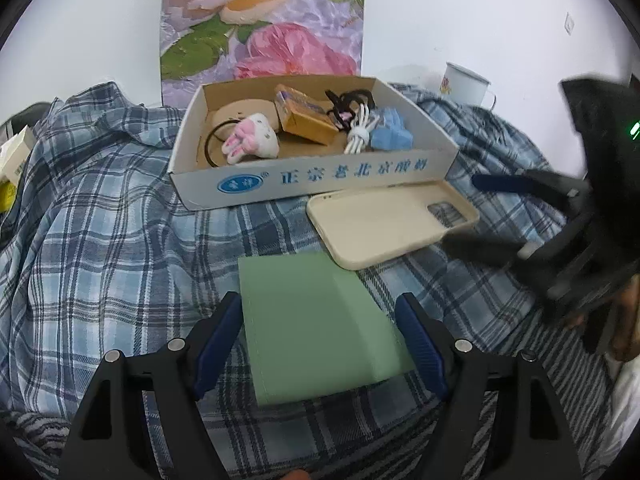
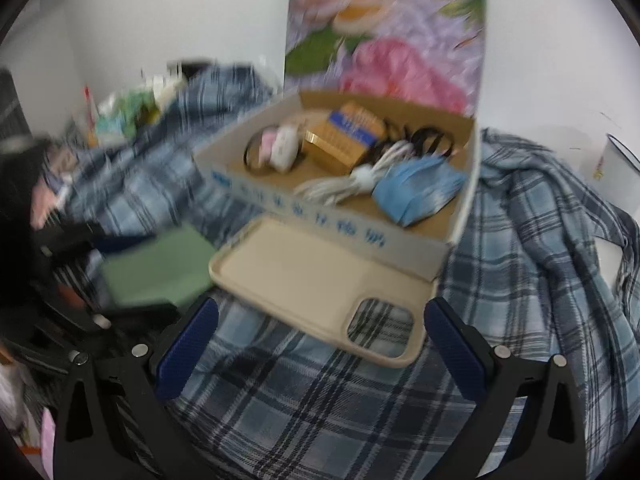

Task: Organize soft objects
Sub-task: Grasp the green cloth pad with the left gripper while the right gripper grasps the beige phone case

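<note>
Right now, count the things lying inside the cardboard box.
5 visible in the cardboard box: plush bunny on a black hair tie at left, yellow packet in the middle, black hair ties behind, white cable, blue mask at right. More may be hidden underneath.

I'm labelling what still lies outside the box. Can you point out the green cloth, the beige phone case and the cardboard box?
green cloth (image 1: pixel 316 320), left wrist view, middle of its flat top face.
beige phone case (image 2: pixel 312 280), right wrist view, bare inner face.
cardboard box (image 1: pixel 320 178), left wrist view, printed front wall.

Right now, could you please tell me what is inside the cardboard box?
The cardboard box holds a plush bunny, yellow packet, white cable, blue cloth and black hair ties. Anything beneath them is hidden.
</note>
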`<state>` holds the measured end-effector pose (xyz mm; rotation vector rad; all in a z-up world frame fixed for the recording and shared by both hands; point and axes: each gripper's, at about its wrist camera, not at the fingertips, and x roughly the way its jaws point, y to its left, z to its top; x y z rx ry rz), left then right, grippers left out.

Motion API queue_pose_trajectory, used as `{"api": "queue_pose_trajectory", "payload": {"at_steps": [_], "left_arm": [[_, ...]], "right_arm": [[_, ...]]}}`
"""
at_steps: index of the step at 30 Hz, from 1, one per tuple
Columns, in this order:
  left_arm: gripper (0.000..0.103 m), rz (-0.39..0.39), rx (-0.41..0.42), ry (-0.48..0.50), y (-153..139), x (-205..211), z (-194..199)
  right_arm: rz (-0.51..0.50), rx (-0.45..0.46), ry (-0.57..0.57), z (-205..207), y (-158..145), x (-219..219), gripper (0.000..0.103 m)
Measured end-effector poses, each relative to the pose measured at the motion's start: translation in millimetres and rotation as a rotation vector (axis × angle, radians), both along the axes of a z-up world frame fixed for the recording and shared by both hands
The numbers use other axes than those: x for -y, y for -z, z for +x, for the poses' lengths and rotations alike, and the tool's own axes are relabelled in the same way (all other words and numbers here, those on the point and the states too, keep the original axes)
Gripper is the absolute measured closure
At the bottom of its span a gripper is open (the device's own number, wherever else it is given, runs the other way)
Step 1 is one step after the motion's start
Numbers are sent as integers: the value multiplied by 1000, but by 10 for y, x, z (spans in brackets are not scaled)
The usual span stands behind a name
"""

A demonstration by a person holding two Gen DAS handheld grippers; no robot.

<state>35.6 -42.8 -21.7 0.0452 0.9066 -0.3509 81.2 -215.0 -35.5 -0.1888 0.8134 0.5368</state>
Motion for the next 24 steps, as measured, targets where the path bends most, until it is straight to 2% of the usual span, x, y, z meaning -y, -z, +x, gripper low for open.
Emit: {"api": "queue_pose_trajectory", "payload": {"at_steps": [2,3,4,5,8,9,11,12,14,15,16,19,24], "left_arm": [[23,-17,6,-7,-31,-43,-15],[33,-29,7,-9,-42,-64,-20],[71,-37,8,-12,-49,-79,-26],[75,-43,1,-18,-48,-98,-17],[75,-84,-39,-36,-5,-183,47],[75,-96,-48,-37,5,-199,56],[75,-103,-56,-26,-2,-191,45],[75,-98,-52,-17,-8,-171,35],[60,-67,-49,11,-8,-91,10],[30,-54,-46,22,-5,-62,-6],[8,-33,-43,33,-1,-22,-19],[7,7,-7,60,-33,76,-78],[7,35,-64,49,80,92,-1]], "right_arm": [[-41,-25,-9,32,68,-60,0],[-59,-38,-12,49,99,-86,0],[-73,-48,-11,65,125,-103,0],[-83,-53,-12,73,144,-116,0],[-103,-52,-18,80,155,-153,0],[-111,-53,-23,79,162,-167,4],[-125,-59,-31,94,172,-209,18],[-129,-63,-38,100,183,-223,31],[-138,-59,-49,95,184,-245,37],[-139,-55,-53,90,181,-254,40],[-138,-52,-54,85,177,-252,44],[-120,-45,-62,70,160,-227,57],[-122,-5,-76,-3,118,-257,70]]}}
